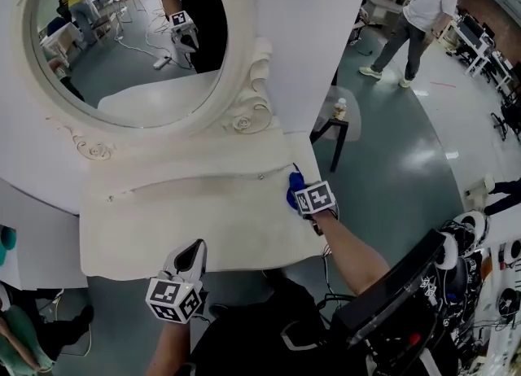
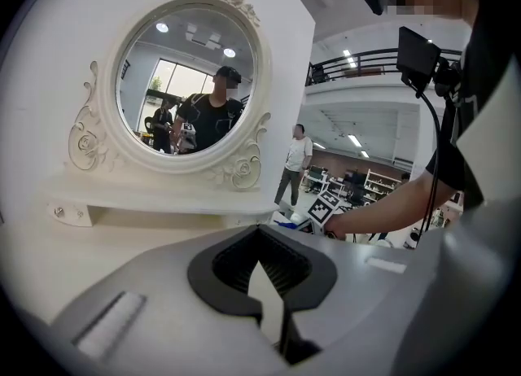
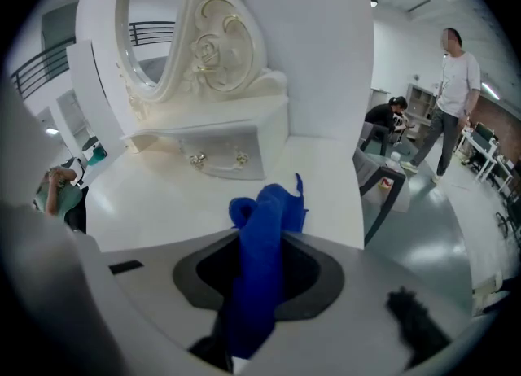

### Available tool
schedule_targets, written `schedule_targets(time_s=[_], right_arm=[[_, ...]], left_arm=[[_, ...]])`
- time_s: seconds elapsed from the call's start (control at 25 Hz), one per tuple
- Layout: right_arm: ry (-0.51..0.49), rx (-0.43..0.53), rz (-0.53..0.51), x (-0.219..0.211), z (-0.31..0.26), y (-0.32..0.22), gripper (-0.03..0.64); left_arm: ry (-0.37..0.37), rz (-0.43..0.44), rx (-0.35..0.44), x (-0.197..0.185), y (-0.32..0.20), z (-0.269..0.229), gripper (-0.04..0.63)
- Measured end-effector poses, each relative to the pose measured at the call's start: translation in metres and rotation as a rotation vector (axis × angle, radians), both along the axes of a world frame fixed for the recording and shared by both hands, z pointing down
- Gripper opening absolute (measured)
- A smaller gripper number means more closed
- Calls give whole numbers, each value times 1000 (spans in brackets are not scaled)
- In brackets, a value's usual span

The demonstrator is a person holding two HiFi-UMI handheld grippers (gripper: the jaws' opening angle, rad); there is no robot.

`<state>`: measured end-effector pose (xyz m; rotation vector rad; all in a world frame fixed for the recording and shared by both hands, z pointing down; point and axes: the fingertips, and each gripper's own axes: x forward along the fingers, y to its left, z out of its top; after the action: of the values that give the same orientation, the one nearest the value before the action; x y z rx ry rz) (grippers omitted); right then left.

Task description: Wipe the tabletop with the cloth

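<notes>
Right claw, clamped on the crumpled blue fabric cloth, should press flat and sweep across the white surface; left claw closed, empty.

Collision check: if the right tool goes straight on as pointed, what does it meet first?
Probably the cream drawer front with small knobs below the oval mirror; only white tabletop lies between. The right tool, shut on the blue cloth, points at it. Depth is unclear.

Left gripper jaws closed, empty, right gripper jaws clamping cloth
</notes>
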<state>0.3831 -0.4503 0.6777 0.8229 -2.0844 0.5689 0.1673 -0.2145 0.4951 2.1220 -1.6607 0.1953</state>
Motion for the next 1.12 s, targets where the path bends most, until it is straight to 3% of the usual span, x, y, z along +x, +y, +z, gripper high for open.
schedule_targets(time_s=[0.72, 1.0, 1.12], right_arm=[[-17, -49, 30, 56, 4, 164, 106], [-21, -17, 58, 63, 4, 184, 106], [-71, 35, 37, 56, -7, 179, 106]], left_arm=[[7, 143, 84, 22, -5, -20, 8], [11, 125, 97, 15, 1, -24, 8], [7, 111, 108, 13, 3, -28, 8]])
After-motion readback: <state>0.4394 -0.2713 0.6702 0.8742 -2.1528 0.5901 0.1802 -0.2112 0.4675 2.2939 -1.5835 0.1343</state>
